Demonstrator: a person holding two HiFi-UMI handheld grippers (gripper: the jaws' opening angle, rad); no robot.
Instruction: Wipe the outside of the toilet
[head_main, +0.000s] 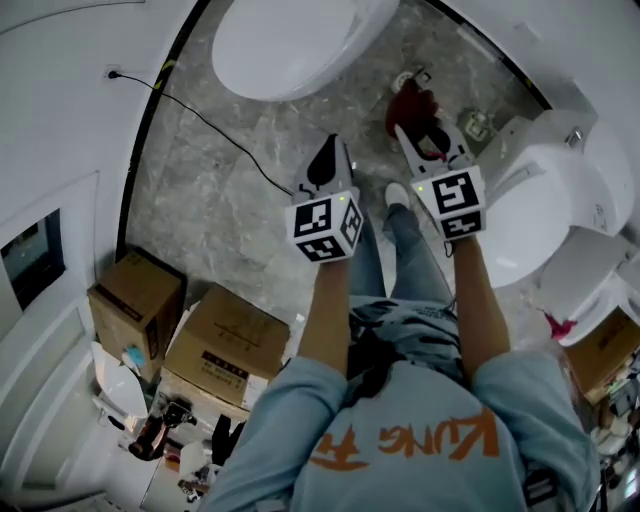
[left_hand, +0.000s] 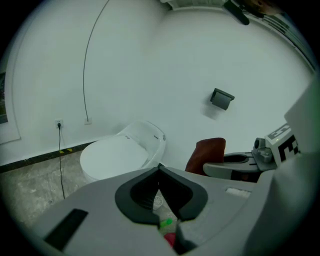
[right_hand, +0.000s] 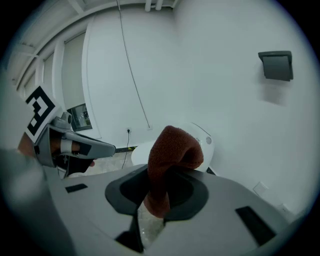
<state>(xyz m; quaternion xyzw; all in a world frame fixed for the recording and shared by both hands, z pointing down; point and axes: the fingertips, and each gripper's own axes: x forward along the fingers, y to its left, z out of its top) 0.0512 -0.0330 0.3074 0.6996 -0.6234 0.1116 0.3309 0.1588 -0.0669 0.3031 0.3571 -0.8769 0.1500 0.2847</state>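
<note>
A white toilet (head_main: 300, 45) with its lid down stands on the grey marble floor ahead of me; it also shows as the toilet (left_hand: 120, 155) and, partly behind the cloth, the toilet (right_hand: 202, 145). My right gripper (head_main: 430, 135) is shut on a red-brown cloth (head_main: 412, 105), which sticks up folded between the pads as the cloth (right_hand: 170, 160). My left gripper (head_main: 328, 160) is shut with nothing in it; its jaws meet at a point. Both grippers hang in the air short of the toilet, the left gripper (right_hand: 95, 147) beside the right.
A black cable (head_main: 210, 125) runs over the floor from a wall socket (head_main: 113, 73). Other white toilets (head_main: 545, 200) stand at the right. Cardboard boxes (head_main: 225, 345) sit at the lower left. A dark holder (left_hand: 222, 98) is fixed to the wall.
</note>
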